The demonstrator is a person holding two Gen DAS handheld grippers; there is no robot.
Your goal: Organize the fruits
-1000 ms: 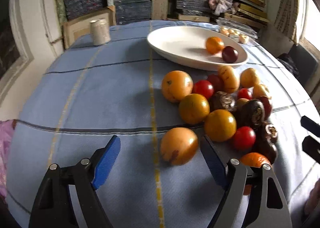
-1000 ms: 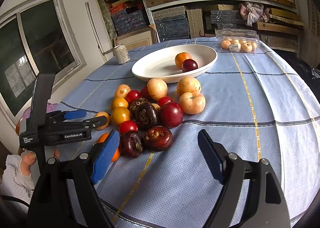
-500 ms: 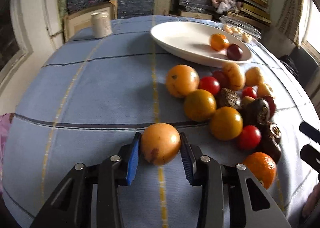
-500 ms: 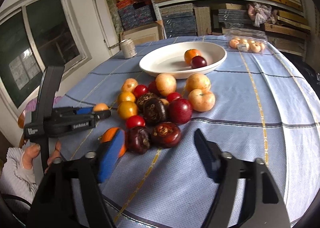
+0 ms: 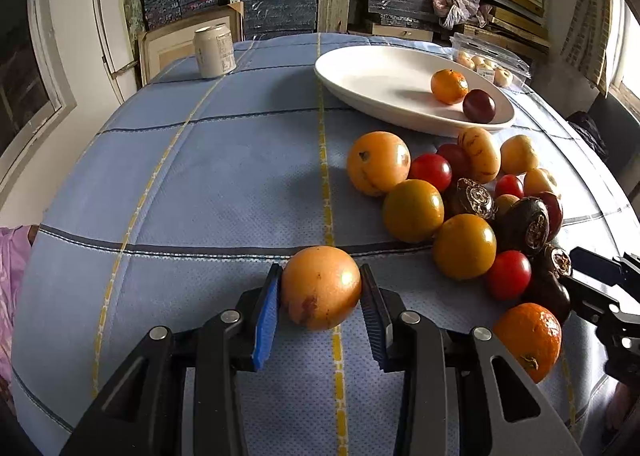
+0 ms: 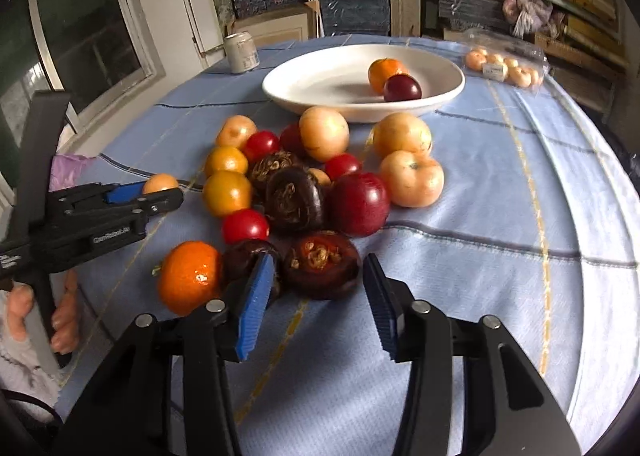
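Your left gripper (image 5: 320,290) clamps the round orange-yellow fruit (image 5: 321,288) on the blue quilted tablecloth (image 5: 224,175). Your right gripper (image 6: 318,282) is closing around the dark brown wrinkled fruit (image 6: 320,270), pads not yet touching.

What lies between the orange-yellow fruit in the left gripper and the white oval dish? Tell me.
Nothing stands directly ahead: the round orange-yellow fruit, clamped in the left gripper, faces bare blue tablecloth up to the white oval dish. The loose pile of fruit lies right of that line.
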